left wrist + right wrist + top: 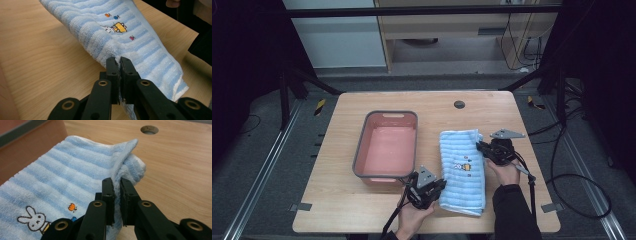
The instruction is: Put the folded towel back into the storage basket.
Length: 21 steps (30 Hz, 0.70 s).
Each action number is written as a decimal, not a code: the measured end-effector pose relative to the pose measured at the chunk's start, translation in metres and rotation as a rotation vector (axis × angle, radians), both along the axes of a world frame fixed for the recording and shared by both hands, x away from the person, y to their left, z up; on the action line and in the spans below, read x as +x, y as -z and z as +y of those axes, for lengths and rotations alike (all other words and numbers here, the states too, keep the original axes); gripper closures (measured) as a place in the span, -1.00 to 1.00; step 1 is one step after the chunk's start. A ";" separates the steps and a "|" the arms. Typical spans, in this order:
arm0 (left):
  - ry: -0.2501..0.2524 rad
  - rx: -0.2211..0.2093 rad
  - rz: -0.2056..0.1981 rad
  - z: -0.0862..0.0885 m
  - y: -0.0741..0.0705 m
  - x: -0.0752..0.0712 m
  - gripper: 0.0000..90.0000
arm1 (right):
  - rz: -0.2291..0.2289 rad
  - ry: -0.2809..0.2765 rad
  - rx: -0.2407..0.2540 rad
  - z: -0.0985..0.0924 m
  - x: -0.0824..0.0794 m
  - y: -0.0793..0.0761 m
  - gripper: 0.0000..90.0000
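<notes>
While the folded blue-striped towel (pixel 463 170) lies on the wooden table (pixel 337 200) just right of the pink basin (pixel 388 145), both tools have it pinched — the left gripper (pixel 119 62) clamped on its near edge, the right gripper (pixel 116 183) closed on a raised fold at its far side. To lift cleanly, I'd judge both hands should rise together, level, keeping the cloth taut between them — uneven pulls would undo the fold.

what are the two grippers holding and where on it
Both hold the blue striped towel: the left gripper pinches its near left edge, the right gripper its far right edge.
</notes>
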<state>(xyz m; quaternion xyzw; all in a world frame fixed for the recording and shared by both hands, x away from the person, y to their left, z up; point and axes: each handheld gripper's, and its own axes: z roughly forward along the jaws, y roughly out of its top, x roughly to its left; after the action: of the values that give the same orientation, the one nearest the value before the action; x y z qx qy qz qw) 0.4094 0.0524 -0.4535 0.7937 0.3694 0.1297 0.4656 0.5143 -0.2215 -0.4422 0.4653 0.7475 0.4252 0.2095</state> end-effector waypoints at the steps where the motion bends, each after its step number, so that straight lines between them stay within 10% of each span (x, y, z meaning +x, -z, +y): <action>1: 0.001 -0.003 -0.005 0.001 -0.003 0.000 0.92 | -0.009 -0.001 0.001 0.000 0.000 -0.003 0.85; 21: -0.027 -0.042 -0.101 0.032 -0.056 0.004 0.92 | -0.131 -0.025 0.039 0.029 -0.003 -0.068 0.85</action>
<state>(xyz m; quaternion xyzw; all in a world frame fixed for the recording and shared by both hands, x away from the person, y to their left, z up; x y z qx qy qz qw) 0.4132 0.0845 -0.3976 0.7710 0.3589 0.1678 0.4986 0.5116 -0.1923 -0.3741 0.4310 0.7295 0.4719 0.2438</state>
